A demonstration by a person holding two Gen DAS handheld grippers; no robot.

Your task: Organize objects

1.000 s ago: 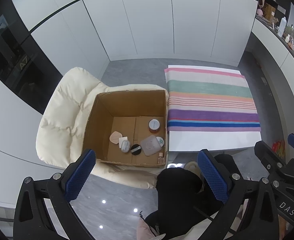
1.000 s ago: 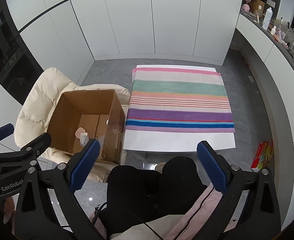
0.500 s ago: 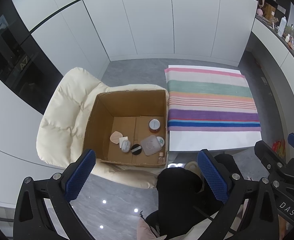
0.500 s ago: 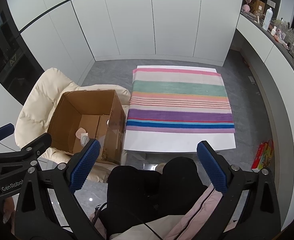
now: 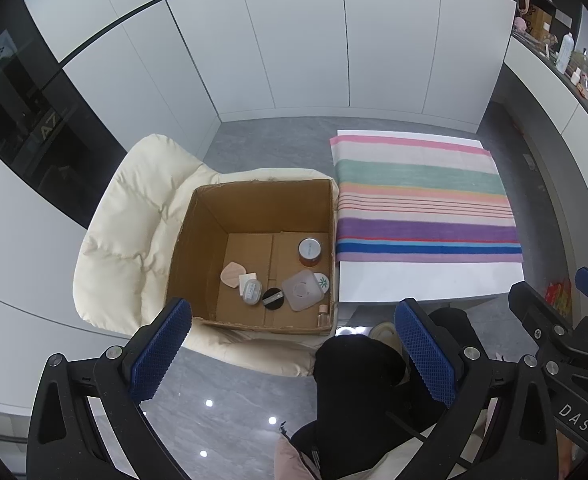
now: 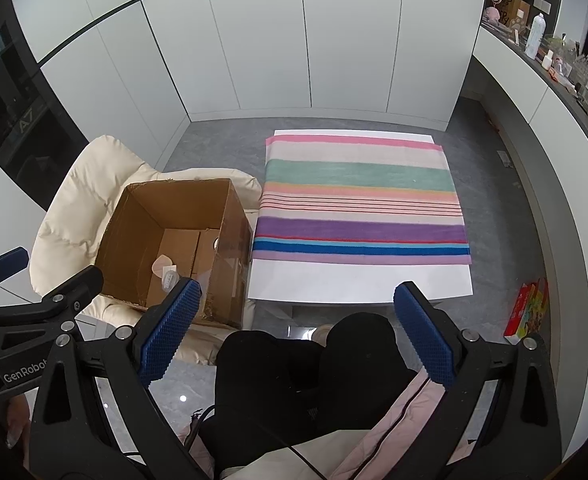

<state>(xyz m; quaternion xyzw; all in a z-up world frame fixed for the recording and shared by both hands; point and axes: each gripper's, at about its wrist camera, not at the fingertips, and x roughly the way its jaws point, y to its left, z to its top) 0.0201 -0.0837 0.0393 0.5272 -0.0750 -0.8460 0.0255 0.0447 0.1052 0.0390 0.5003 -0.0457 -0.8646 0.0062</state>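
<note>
**Me:** White cupboard fronts all round, grey tile floor, and ahead of me the low white surface [image 5: 426, 282] with a striped cloth [image 5: 422, 208] over most of it. Nothing lies on the cloth or on the bare strip.

**Other:** What has changed in the last second?

**Me:** Nothing I can find. Both views match the earlier ones, and the box and its contents sit where they were. So the sorting stands as it did.

**Other:** And your tongs?

**Me:** The left tongs [image 5: 289, 320] are spread wide with nothing between the blue pads. The right tongs [image 6: 297, 300] are the same, held above my lap.

**Other:** Where are the things?

**Me:** All in the open brown cardboard box [image 5: 253, 208], which stands on the cream padded chair [image 5: 125, 232] at nine o'clock from the surface, just beside its edge.

**Other:** Count them.

**Me:** Eight, one of each:
- a red jar with a silver lid [image 5: 309, 251] at one o'clock on the box floor
- a pink teardrop puff [image 5: 229, 273] at nine
- a small white square packet [image 5: 247, 279] touching it
- a grey rounded case [image 5: 251, 293]
- a black round compact [image 5: 272, 299]
- a translucent square container [image 5: 301, 290]
- a white disc with a green mark [image 5: 322, 281] half under that container
- a tiny bottle [image 5: 323, 314] in the five o'clock corner

**Other:** Packed away, or waiting to come out?

**Me:** A full box beside a bare cloth fits either, so I can't say.
</note>
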